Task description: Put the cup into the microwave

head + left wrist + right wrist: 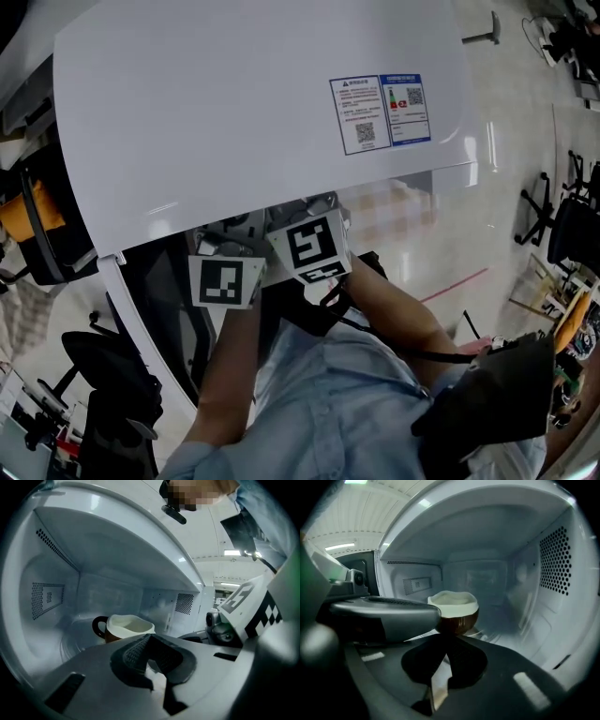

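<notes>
A brown cup (124,625) with a white inside is within the white microwave's (234,112) cavity, handle to the left in the left gripper view. My left gripper (150,639) reaches in, its jaws closed at the cup's near rim. In the right gripper view that left gripper (437,616) touches the cup (454,606) at its left side. My right gripper (449,637) is shut with nothing between its jaws, just in front of and below the cup. In the head view the microwave's top hides the jaws and the cup; only the left marker cube (225,281) and the right one (311,246) show.
The microwave door (155,309) hangs open at the left. Perforated cavity walls (553,564) close in on both sides, and the cavity's ceiling (117,550) is close overhead. Office chairs (103,375) stand on the floor to the left.
</notes>
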`<state>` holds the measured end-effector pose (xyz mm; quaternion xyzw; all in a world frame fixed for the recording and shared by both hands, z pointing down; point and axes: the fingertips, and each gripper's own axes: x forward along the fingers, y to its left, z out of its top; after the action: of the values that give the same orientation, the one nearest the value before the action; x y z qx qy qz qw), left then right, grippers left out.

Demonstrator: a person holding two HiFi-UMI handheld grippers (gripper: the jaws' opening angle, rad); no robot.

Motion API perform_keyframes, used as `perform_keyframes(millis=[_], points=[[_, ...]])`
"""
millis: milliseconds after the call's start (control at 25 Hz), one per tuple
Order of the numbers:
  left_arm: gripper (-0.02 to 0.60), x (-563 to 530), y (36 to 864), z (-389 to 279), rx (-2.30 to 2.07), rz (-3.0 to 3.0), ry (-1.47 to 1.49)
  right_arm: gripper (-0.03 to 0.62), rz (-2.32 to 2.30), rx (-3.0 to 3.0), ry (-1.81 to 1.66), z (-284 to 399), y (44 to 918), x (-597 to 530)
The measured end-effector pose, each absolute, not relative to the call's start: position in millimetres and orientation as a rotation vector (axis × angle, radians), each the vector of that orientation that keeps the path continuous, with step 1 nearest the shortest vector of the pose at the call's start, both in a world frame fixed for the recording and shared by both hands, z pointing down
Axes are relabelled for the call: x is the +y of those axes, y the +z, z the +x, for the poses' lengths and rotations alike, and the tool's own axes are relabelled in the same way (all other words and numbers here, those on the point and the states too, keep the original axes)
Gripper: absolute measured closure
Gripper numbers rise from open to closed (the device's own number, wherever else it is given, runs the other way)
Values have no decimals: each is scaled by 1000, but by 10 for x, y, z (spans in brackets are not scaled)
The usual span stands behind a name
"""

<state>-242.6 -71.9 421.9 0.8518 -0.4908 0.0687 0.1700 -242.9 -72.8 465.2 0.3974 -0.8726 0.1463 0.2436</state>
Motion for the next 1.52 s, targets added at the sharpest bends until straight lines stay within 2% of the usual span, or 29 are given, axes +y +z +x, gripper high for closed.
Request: perform_keyframes(millis=[680,1080,1520], points=[[577,-325,3871,-2345,-1553,2376,177,592,934,-2495,396,-2449,4393,-317],[577,451,3015,-2158,-1845,2298,184,592,809,-2675,265,-2058,3426,313],[577,1131,2202,-1639,-2026,2287,173,592,703,-2840,167,-1459,2480,861]])
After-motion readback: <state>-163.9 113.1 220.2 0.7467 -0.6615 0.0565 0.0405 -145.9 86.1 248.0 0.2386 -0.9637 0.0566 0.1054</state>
